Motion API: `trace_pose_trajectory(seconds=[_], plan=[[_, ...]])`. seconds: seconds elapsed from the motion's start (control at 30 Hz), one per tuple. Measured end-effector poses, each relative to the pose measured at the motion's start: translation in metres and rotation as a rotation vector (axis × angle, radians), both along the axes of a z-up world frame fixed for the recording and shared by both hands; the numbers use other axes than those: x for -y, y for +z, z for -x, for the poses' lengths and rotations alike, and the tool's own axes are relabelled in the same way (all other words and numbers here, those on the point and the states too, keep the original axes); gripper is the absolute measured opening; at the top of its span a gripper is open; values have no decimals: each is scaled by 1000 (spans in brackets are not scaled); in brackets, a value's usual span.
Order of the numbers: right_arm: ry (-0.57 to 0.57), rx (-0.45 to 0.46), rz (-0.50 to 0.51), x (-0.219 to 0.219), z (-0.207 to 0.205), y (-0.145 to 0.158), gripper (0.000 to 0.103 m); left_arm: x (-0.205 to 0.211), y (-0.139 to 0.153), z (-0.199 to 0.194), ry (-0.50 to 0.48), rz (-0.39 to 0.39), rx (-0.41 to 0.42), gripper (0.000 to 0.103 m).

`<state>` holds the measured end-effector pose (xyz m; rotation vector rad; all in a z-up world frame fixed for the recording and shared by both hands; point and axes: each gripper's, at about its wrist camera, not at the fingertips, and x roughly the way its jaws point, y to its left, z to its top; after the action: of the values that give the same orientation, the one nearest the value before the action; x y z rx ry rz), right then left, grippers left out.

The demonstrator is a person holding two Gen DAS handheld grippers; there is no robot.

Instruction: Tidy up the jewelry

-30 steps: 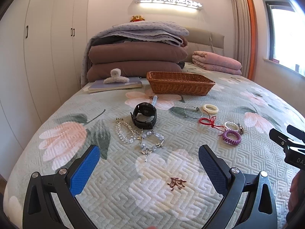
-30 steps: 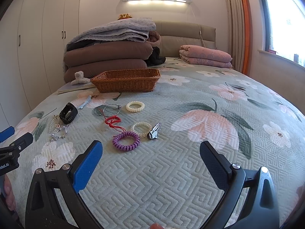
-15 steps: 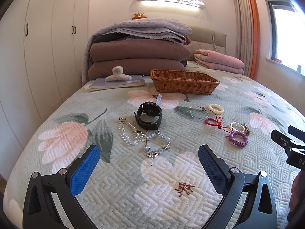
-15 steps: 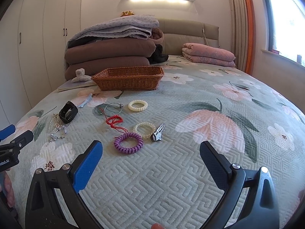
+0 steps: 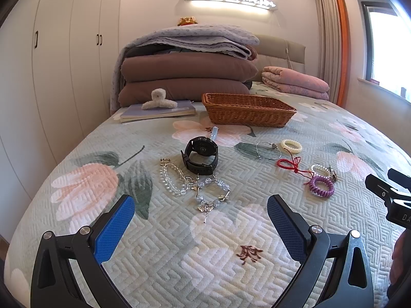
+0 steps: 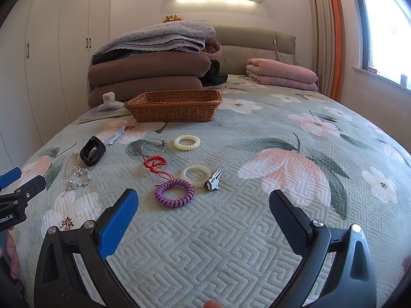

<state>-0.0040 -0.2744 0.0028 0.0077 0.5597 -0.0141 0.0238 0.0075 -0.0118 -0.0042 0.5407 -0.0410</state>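
Note:
Jewelry lies scattered on the flowered bedspread. A black watch, a clear bead bracelet and a dragonfly charm bracelet lie just ahead of my open, empty left gripper. A purple coil band, a clear coil band, a small silver key, a red cord, a wire bangle and a cream coil band lie ahead of my open, empty right gripper. A wicker basket stands behind them.
Folded brown and lilac quilts are stacked at the headboard, with a pink blanket to the right. A notebook with a fluffy hair claw lies left of the basket. Wardrobes line the left wall.
Both grippers have moved slightly forward and lower toward the jewelry, which sits larger and lower in both views. Both stay open; no item has moved.

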Motion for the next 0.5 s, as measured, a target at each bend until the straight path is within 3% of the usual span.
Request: trace_pose_trajectory(seconds=[0.5], plan=[[1,-1,-2,1,0,0,102,0,1,0,-1,1,-3,102]])
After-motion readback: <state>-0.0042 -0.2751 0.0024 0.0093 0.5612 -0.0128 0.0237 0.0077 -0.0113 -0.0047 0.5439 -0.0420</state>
